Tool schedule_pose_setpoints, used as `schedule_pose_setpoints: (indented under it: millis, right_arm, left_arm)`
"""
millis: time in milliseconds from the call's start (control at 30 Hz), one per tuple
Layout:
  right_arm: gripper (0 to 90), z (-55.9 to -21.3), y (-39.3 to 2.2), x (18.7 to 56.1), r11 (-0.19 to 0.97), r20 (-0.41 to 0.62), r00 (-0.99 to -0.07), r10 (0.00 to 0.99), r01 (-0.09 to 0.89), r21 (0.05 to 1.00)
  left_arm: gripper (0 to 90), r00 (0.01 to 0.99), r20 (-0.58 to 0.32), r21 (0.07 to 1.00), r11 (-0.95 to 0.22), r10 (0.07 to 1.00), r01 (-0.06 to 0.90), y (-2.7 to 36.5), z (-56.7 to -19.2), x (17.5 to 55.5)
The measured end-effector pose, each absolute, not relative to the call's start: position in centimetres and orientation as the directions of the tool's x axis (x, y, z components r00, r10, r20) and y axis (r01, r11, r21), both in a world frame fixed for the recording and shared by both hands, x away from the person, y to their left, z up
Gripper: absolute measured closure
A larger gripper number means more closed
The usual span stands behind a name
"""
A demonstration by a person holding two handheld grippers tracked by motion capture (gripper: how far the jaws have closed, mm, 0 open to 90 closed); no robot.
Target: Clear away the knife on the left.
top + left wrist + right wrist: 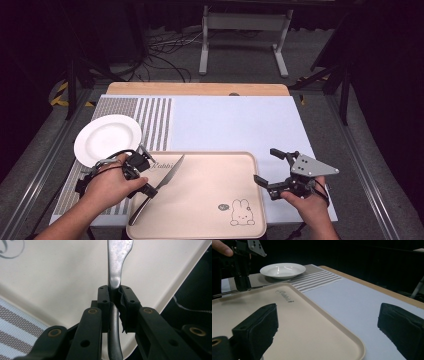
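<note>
Beige tray at lower centre of the high view, rabbit print near its lower right corner. Left gripper pinching a table knife at the neck where handle meets blade, jaws pressed on it; blade pointing up-right over the tray's left part, handle running down toward the tray's lower left edge. Right gripper spread wide, holding nothing, at the tray's right edge. White plate on the striped mat, upper left of the tray. Probably mid pick or place of the knife; unclear which. Next move needs a steady pinch and clearance over the tray rim.
</note>
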State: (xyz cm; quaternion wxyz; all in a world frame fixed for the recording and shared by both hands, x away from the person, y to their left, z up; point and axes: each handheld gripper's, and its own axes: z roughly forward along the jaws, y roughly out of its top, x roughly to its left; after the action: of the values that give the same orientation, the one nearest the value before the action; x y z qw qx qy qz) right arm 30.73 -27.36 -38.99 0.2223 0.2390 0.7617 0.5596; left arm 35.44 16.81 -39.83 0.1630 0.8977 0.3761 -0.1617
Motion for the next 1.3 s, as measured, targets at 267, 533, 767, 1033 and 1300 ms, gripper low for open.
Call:
schedule_pose_setpoints:
  millis: [267,533,767,1033,1300]
  right_arm:
    - [4.0,-39.0,-27.3,30.7,0.266,-0.075,-0.789,0.61,0.114,0.957]
    - [4.0,-39.0,-27.3,30.7,0.269,-0.076,-0.788,0.611,0.117,0.956]
    - [4.0,-39.0,-27.3,30.7,0.27,-0.079,-0.788,0.611,0.113,0.956]
    - [4.0,-39.0,-27.3,30.7,0.269,-0.078,-0.789,0.61,0.113,0.957]
    - [4.0,-39.0,-27.3,30.7,0.266,-0.072,-0.79,0.609,0.117,0.957]
  left_arm:
    - [80.1,0.657,-0.408,0.142,-0.666,0.634,0.732,16.4,-40.9,35.7]
    - [80.1,0.653,-0.399,0.112,-0.673,0.643,0.731,15.9,-42.1,36.0]
    - [80.1,0.653,-0.384,0.098,-0.674,0.653,0.732,15.6,-42.5,36.2]
    - [80.1,0.649,-0.372,0.081,-0.674,0.663,0.735,15.4,-43.1,36.2]
    - [80.1,0.652,-0.359,0.07,-0.677,0.668,0.732,15.4,-43.3,36.2]
